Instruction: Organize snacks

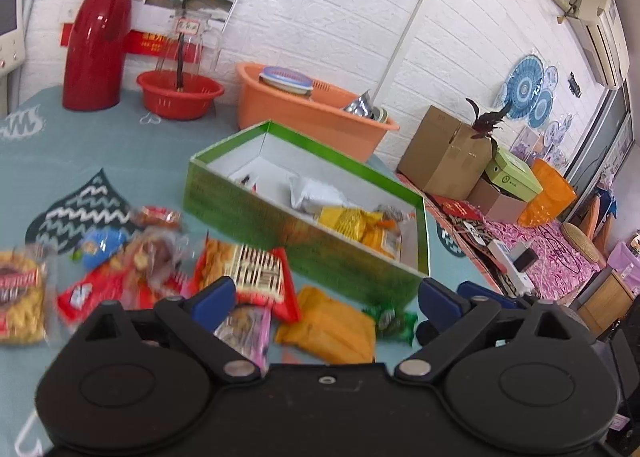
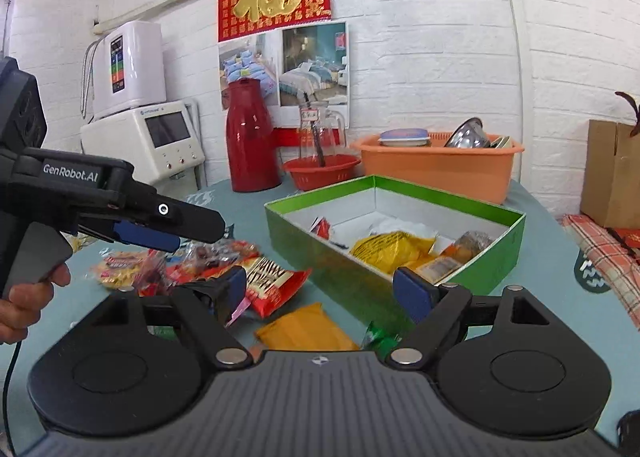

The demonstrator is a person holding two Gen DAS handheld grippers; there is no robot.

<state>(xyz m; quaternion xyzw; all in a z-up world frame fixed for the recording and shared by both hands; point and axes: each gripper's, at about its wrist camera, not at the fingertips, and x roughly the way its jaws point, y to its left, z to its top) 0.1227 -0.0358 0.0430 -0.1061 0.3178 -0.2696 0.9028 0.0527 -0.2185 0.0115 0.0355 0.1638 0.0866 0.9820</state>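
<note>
Right wrist view, left gripper (image 2: 176, 235) beside green box (image 2: 316, 253), both spread

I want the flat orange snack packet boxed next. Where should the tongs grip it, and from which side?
Judging by its pose, grip the flat orange snack packet across its narrow width near the middle, coming straight down from above. It lies flat on the teal tablecloth, apart from the green cardboard box, with both long edges free.

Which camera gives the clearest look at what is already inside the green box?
The right wrist view: the green box sits sharp, its yellow packet and white wrapper clear. The left wrist view shows the green box motion-blurred, its near wall hiding some contents.
</note>
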